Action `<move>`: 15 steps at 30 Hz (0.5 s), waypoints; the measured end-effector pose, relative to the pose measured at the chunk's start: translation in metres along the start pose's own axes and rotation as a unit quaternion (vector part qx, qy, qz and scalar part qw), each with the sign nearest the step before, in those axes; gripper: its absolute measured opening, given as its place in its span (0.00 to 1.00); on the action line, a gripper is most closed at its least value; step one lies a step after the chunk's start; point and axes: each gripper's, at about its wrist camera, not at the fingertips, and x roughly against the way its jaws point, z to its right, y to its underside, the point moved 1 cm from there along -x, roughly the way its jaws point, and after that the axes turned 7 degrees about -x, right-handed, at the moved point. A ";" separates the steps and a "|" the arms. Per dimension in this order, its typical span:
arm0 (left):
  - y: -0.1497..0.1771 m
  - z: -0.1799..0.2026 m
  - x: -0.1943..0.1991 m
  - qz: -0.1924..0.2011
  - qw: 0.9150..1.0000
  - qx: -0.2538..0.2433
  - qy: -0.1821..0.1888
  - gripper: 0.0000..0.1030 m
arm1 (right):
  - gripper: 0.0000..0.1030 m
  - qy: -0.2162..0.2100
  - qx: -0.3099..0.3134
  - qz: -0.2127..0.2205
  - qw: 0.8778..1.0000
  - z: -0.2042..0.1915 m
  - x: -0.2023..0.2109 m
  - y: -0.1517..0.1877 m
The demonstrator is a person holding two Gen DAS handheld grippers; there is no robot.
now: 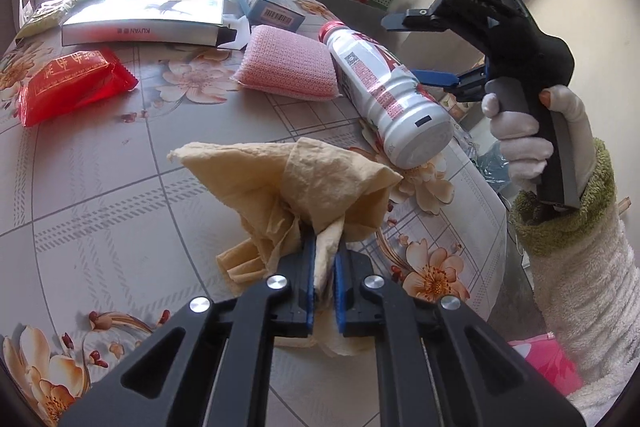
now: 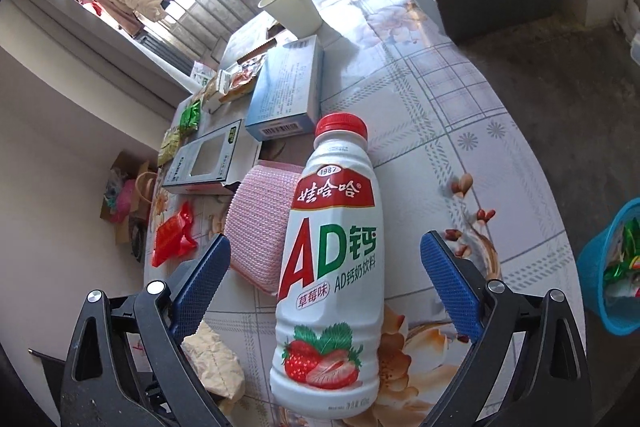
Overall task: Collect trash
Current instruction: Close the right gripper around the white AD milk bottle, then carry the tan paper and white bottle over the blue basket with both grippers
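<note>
Left fingers (image 1: 325, 267) clamped on crumpled beige paper napkin (image 1: 296, 183); right fingers (image 2: 325, 263) apart, straddling the white plastic strawberry-milk bottle (image 2: 332, 267), lengthwise between them on the bench (image 2: 460, 131).

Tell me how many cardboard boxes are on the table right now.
2 that I can tell: a long grey windowed box left of the pink scouring pad, and a light blue barcoded box behind the bottle. More may hide among the far packets.

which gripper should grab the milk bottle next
Right. The right gripper is open with the bottle lying between its fingers, untouched. The left gripper is shut on the crumpled tissue, so it is occupied.
</note>
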 end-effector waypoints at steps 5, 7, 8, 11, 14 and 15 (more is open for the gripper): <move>0.000 -0.005 0.003 0.007 1.000 0.010 0.009 0.07 | 0.73 0.018 -0.012 -0.050 0.999 0.006 -0.028 -0.008; 0.000 -0.006 0.004 0.011 1.000 0.011 0.012 0.07 | 0.67 0.017 -0.023 -0.065 0.997 0.010 -0.035 -0.007; 0.000 -0.006 0.005 0.013 1.000 0.011 0.014 0.07 | 0.65 0.014 -0.025 -0.063 0.998 0.011 -0.034 -0.005; 0.000 -0.006 0.007 0.016 1.000 0.009 0.017 0.07 | 0.53 -0.011 -0.037 -0.069 0.997 0.010 -0.031 -0.003; 0.001 -0.007 0.005 0.014 1.000 0.011 0.018 0.07 | 0.53 -0.008 -0.039 -0.064 0.997 0.011 -0.026 0.000; 0.001 -0.008 0.005 0.014 1.000 0.012 0.018 0.07 | 0.53 -0.009 -0.039 -0.063 0.997 0.012 -0.023 0.001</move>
